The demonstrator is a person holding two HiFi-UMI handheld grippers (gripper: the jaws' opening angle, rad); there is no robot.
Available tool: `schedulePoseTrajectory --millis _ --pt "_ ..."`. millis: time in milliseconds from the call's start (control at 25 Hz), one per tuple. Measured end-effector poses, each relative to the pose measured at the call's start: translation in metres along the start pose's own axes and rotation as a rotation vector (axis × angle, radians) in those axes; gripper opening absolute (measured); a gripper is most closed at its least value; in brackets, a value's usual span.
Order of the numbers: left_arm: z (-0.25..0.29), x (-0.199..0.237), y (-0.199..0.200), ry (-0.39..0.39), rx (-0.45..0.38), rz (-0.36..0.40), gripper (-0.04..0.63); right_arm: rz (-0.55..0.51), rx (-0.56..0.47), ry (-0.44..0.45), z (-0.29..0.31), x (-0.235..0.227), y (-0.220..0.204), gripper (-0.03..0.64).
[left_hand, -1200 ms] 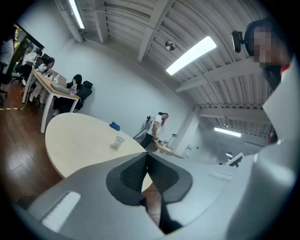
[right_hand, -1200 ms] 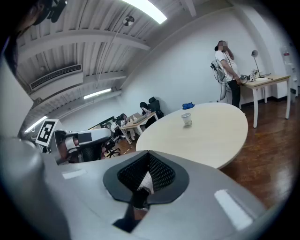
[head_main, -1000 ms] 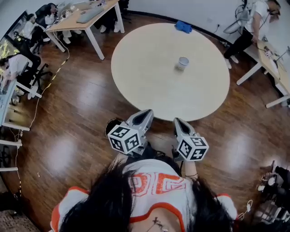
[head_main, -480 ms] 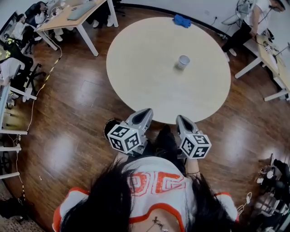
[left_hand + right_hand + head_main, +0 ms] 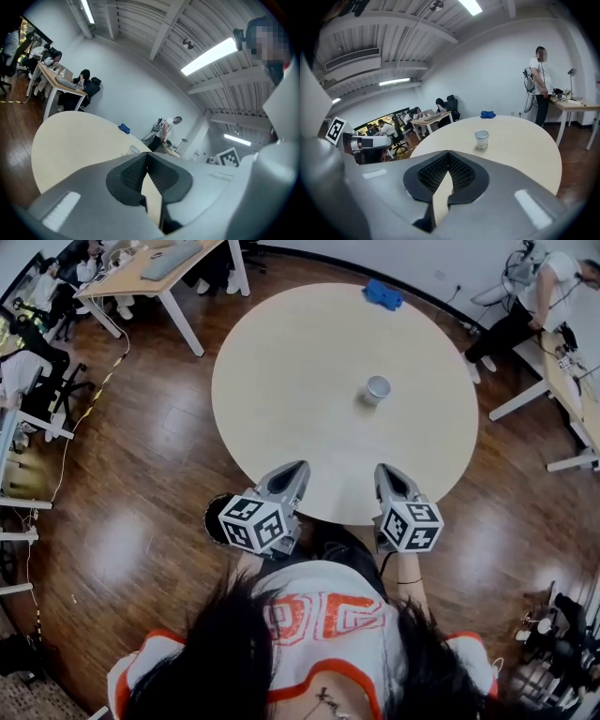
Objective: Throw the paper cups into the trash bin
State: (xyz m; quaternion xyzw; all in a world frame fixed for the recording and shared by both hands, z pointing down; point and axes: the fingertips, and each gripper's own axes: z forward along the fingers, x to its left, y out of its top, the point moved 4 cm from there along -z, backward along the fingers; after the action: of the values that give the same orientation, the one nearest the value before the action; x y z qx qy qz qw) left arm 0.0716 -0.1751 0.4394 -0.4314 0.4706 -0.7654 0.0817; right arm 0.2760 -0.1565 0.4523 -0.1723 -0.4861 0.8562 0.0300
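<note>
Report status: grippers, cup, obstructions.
Shut and empty: left gripper, right gripper, at the table near edge. Ahead, paper cup upright, untouched. Nothing between; blue object at far edge.

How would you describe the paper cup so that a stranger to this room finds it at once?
Find the large round beige table on the dark wooden floor. The paper cup stands upright on it, right of centre in the head view. It is small and whitish, unlike the blue object at the table's far edge.
</note>
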Motion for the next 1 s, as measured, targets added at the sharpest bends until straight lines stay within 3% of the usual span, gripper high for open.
schedulePoseTrajectory --millis 160,400,480,760,1000 --pt "0.03 -0.003 0.002 0.01 0.004 0.004 0.0 -0.12 0.025 0.01 0.031 -0.023 0.023 0.002" --pt "0.073 -0.008 -0.008 0.004 0.067 0.037 0.0 -0.432 0.094 -0.003 0.1 -0.052 0.045 0.003" --pt "0.082 -0.01 -0.014 0.002 0.089 0.032 0.0 -0.512 0.133 0.005 0.123 -0.059 0.045 0.048" --pt "0.097 -0.014 -0.029 0.016 0.146 0.014 0.0 -0.591 0.247 0.024 0.19 -0.086 0.044 0.081" --pt "0.094 -0.008 -0.028 0.053 0.15 0.007 0.0 -0.73 0.377 0.026 0.222 -0.093 0.03 0.107"
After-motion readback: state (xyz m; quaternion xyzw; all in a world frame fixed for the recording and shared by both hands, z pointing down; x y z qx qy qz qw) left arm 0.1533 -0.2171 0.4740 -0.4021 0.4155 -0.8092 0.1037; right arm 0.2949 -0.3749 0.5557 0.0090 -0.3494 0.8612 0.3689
